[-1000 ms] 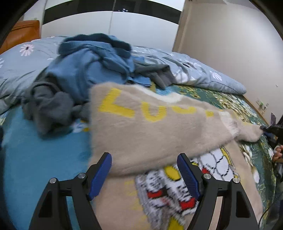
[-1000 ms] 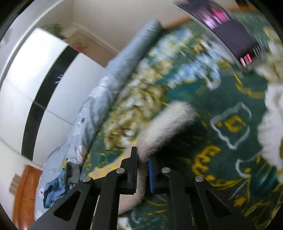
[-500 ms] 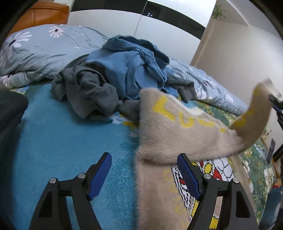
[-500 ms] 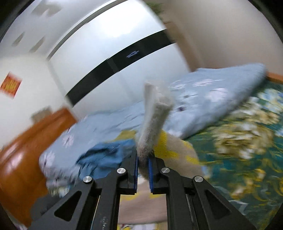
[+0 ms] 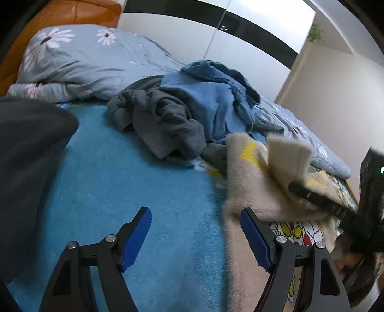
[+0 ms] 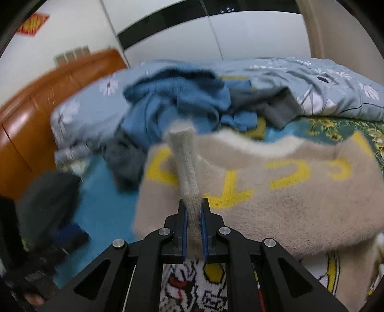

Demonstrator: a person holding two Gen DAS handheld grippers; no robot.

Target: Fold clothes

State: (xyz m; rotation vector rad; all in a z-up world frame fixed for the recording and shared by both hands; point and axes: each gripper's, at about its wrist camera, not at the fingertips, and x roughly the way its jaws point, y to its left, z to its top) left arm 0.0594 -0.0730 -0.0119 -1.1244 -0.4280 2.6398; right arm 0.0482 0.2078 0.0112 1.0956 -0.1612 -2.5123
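Note:
A fuzzy beige sweater (image 6: 276, 199) with yellow letters and a cartoon print lies partly folded on the bed. My right gripper (image 6: 192, 211) is shut on the sweater's sleeve cuff (image 6: 184, 163), which stands up between the blue pads, held over the sweater's left part. In the left wrist view the same sweater (image 5: 259, 192) lies at the right, the raised cuff (image 5: 288, 158) above it, and the right gripper's black finger (image 5: 319, 199) reaches in from the right. My left gripper (image 5: 195, 230) is open over the blue bedspread (image 5: 144, 192), its right pad at the sweater's edge, holding nothing.
A heap of blue and grey clothes (image 5: 192, 115) lies behind the sweater. A grey floral pillow (image 5: 84, 64) and an orange headboard (image 5: 60, 19) are at the back left, a floral duvet (image 6: 324, 88) at the back right. A dark garment (image 5: 28, 156) lies at the left.
The right gripper has carried the sleeve cuff up from the bed's right side and across over the sweater. The left gripper has drifted left, so more bare bedspread shows beneath it.

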